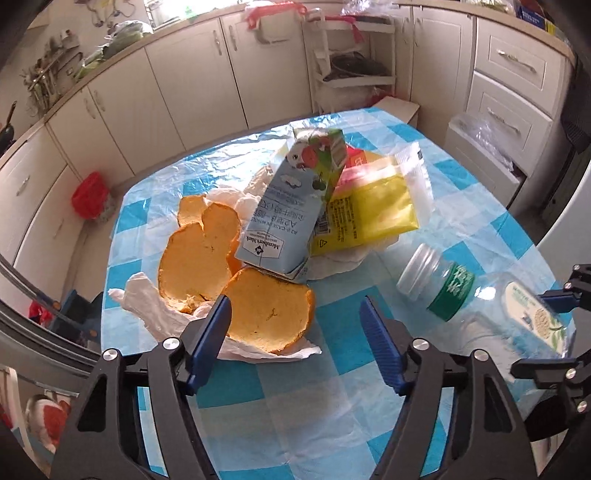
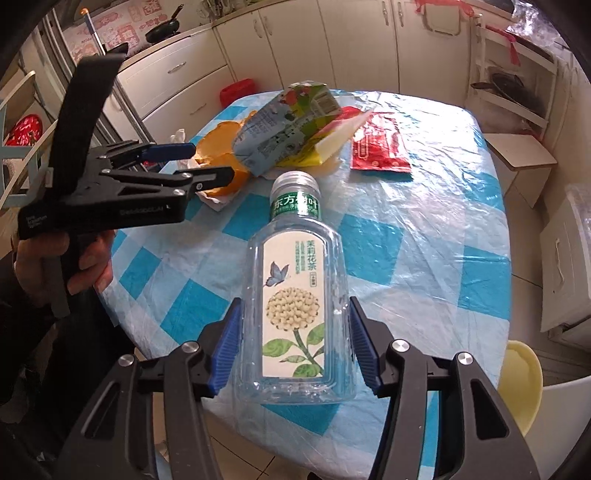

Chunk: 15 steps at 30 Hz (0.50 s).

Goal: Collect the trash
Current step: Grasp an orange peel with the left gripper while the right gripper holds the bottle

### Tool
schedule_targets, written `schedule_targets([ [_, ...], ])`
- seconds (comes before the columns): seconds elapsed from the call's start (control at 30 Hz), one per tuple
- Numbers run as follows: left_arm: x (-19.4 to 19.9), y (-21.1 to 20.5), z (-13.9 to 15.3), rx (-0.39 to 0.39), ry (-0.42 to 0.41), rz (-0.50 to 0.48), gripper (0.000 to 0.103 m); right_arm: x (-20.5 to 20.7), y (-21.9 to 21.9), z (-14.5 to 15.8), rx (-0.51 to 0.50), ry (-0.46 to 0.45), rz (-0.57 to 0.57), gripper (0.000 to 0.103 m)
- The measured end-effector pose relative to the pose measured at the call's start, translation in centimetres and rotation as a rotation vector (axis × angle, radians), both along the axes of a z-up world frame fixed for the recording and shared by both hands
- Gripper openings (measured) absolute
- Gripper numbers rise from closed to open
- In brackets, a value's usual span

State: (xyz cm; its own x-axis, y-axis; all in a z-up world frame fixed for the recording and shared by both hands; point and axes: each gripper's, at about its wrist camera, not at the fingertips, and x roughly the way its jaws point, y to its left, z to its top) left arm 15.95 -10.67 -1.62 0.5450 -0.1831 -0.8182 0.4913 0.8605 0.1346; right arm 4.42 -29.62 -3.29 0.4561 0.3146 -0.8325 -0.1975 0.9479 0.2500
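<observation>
left wrist view: the left gripper (image 1: 295,317) stood unclenched, empty, over orange peel (image 1: 236,280) near the table's (image 1: 343,354) left edge. right wrist view: the right gripper (image 2: 293,343) clasped a clear plastic tea bottle (image 2: 295,295) at the near edge — slick walls might squirt free.

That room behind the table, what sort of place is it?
Most likely a home kitchen. Cream cabinets with a worktop run along the walls, a frying pan sits on the counter, and the table wears a blue checked plastic cover strewn with food rubbish.
</observation>
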Motion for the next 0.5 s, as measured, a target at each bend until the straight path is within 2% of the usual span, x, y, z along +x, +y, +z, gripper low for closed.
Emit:
schedule_targets([
  [0.07, 0.4, -0.2, -1.1, 0.025, 0.022, 0.007, 0.054, -0.1, -0.4, 0.0, 0.014, -0.002, -0.012, 0.055],
  [0.13, 1.1, -0.3, -1.9, 0.032, 0.054, 0.019, 0.033, 0.0, -0.6, 0.0, 0.022, -0.008, -0.019, 0.058],
  [0.17, 1.5, -0.1, -2.3, 0.024, 0.079, 0.027, 0.015, 0.0, -0.5, 0.1, 0.02, -0.016, -0.022, 0.059],
  [0.2, 1.7, 0.1, -2.5, 0.006, 0.106, 0.03, 0.01, 0.0, -0.5, 0.2, 0.019, -0.023, -0.024, 0.06],
  [0.33, 1.8, 0.9, -1.6, -0.041, 0.104, 0.033, 0.005, 0.1, -0.3, 0.3, 0.001, -0.029, -0.027, 0.06],
  [0.5, 1.6, 3.3, 1.3, -0.204, 0.11, 0.012, 0.005, 0.2, 0.0, 0.3, -0.006, -0.034, -0.028, 0.058],
])
